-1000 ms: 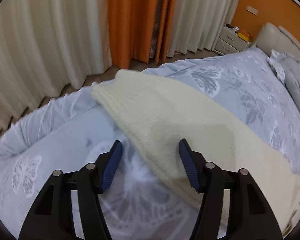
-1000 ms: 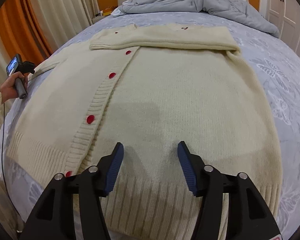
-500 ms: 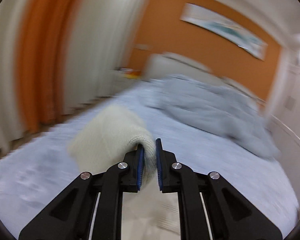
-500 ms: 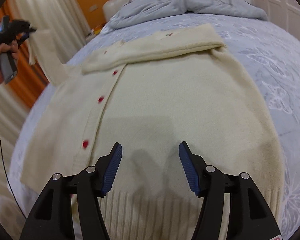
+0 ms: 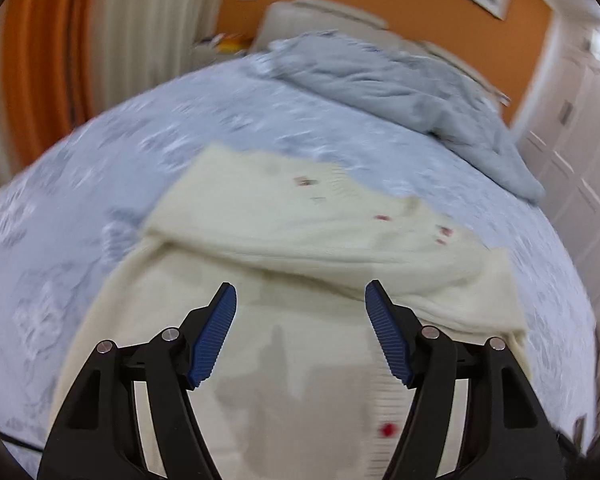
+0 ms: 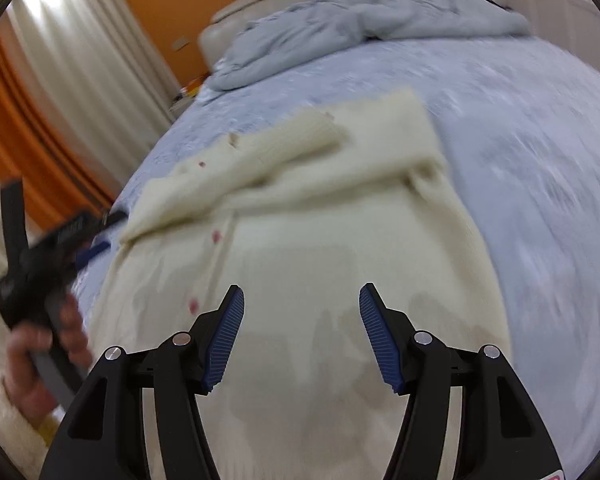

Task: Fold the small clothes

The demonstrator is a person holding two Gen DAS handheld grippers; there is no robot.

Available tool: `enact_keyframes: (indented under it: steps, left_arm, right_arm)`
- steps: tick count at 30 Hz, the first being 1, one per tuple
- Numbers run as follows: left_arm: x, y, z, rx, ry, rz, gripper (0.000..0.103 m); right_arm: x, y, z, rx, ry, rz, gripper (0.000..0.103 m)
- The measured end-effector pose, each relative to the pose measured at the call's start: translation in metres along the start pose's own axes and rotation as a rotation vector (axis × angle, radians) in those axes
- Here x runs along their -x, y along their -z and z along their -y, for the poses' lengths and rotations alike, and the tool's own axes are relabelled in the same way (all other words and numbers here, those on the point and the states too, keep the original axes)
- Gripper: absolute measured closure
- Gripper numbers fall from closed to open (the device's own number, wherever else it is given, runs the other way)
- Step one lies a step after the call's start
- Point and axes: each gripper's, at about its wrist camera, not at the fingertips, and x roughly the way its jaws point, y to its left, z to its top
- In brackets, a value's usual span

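A cream knit cardigan (image 5: 300,288) with red buttons lies flat on the blue butterfly-print bed (image 5: 100,168). Both sleeves are folded across its upper part (image 5: 340,224). My left gripper (image 5: 300,336) is open and empty, hovering above the cardigan's body. My right gripper (image 6: 302,336) is open and empty above the cardigan (image 6: 340,248), near its lower half. The left gripper, held in a hand, also shows in the right wrist view (image 6: 48,256) at the cardigan's left edge. Both views are blurred by motion.
A crumpled grey duvet (image 5: 400,76) lies at the head of the bed by the headboard (image 5: 320,12). Orange and cream curtains (image 6: 52,92) hang on the left. White cabinet doors (image 5: 580,152) stand on the right.
My left gripper took hold of the left sleeve, carried it over onto the cardigan's upper part and let go; it is open now. My right gripper stayed open over the lower half.
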Motion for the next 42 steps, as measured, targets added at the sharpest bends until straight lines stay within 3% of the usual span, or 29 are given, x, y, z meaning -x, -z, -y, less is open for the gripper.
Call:
enact_keyframes:
  steps: [4,10,11,12,13,14,16,18,19,20,21,22,24,26,27,29,31,32,33,35,36,39,41,42]
  left_arm:
    - [-0.018,-0.027,-0.052,0.192,0.014,-0.039,0.038]
    - [-0.071,-0.048,-0.092,0.433,0.034,-0.108,0.039]
    - [-0.075,-0.048,-0.095,0.464,0.033,-0.111,0.039]
    - [-0.079,-0.047,-0.098,0.491,0.037,-0.112,0.042]
    - [-0.081,-0.046,-0.101,0.499,0.031,-0.113,0.051]
    - [-0.082,-0.046,-0.102,0.494,0.023,-0.110,0.056]
    - [-0.082,-0.046,-0.103,0.480,0.015,-0.099,0.061]
    - [-0.079,-0.045,-0.104,0.453,0.031,-0.082,0.061]
    - [-0.076,-0.044,-0.103,0.433,0.037,-0.072,0.060]
    - [-0.075,-0.042,-0.102,0.409,0.039,-0.065,0.060]
    - [-0.077,-0.040,-0.099,0.376,0.021,-0.068,0.058]
    - [-0.080,-0.038,-0.097,0.356,0.003,-0.077,0.056]
    - [-0.087,-0.032,-0.098,0.373,0.001,-0.103,0.053]
    - [-0.088,-0.028,-0.102,0.404,0.015,-0.099,0.052]
    - [-0.088,-0.029,-0.103,0.412,0.023,-0.087,0.050]
    - [-0.087,-0.030,-0.106,0.438,0.037,-0.070,0.048]
    - [-0.087,-0.033,-0.110,0.482,0.052,-0.050,0.048]
    - [-0.088,-0.034,-0.110,0.497,0.054,-0.039,0.049]
    - [-0.090,-0.036,-0.109,0.499,0.049,-0.034,0.051]
    - [-0.093,-0.040,-0.105,0.463,0.011,-0.033,0.073]
    - [-0.092,-0.042,-0.103,0.451,-0.005,-0.027,0.086]
    - [-0.074,-0.047,-0.100,0.419,0.030,0.043,0.088]
    - [-0.073,-0.045,-0.095,0.370,0.033,0.052,0.088]
    - [-0.083,-0.040,-0.089,0.316,0.004,0.019,0.088]
  right_arm:
    - [-0.046,-0.056,0.007,-0.067,-0.041,-0.004,0.043]
    - [-0.119,-0.120,0.028,-0.328,-0.091,-0.063,0.043]
    - [-0.134,-0.127,0.028,-0.381,-0.091,-0.108,0.043]
    - [-0.143,-0.127,0.027,-0.405,-0.074,-0.137,0.052]
    - [-0.153,-0.130,0.027,-0.430,-0.055,-0.165,0.069]
    - [-0.163,-0.134,0.023,-0.423,-0.048,-0.201,0.090]
    - [-0.148,-0.146,0.011,-0.401,-0.097,-0.116,0.091]
    - [-0.101,-0.157,-0.003,-0.317,-0.242,0.097,0.091]
    - [-0.086,-0.154,-0.007,-0.271,-0.247,0.158,0.091]
    - [-0.084,-0.144,-0.006,-0.214,-0.189,0.179,0.087]
    - [-0.096,-0.133,0.000,-0.186,-0.098,0.134,0.073]
    - [-0.119,-0.119,0.011,-0.184,0.014,0.026,0.073]
    - [-0.143,-0.100,0.028,-0.235,0.094,-0.103,0.074]
    - [-0.133,-0.093,0.035,-0.298,0.016,-0.056,0.072]
    - [-0.130,-0.095,0.033,-0.306,-0.008,-0.047,0.061]
    - [-0.132,-0.105,0.029,-0.318,-0.022,-0.033,0.051]
    - [-0.141,-0.114,0.031,-0.341,-0.022,-0.037,0.050]
    - [-0.149,-0.117,0.032,-0.362,-0.024,-0.042,0.057]
    - [-0.156,-0.119,0.033,-0.368,-0.031,-0.051,0.090]
    - [-0.160,-0.125,0.042,-0.355,-0.026,-0.084,0.093]
    - [-0.150,-0.128,0.040,-0.339,-0.041,-0.044,0.094]
    - [-0.075,-0.146,0.011,-0.198,-0.167,0.190,0.094]
    - [-0.055,-0.138,0.011,-0.125,-0.162,0.261,0.095]
    - [-0.072,-0.130,0.021,-0.108,-0.093,0.198,0.095]
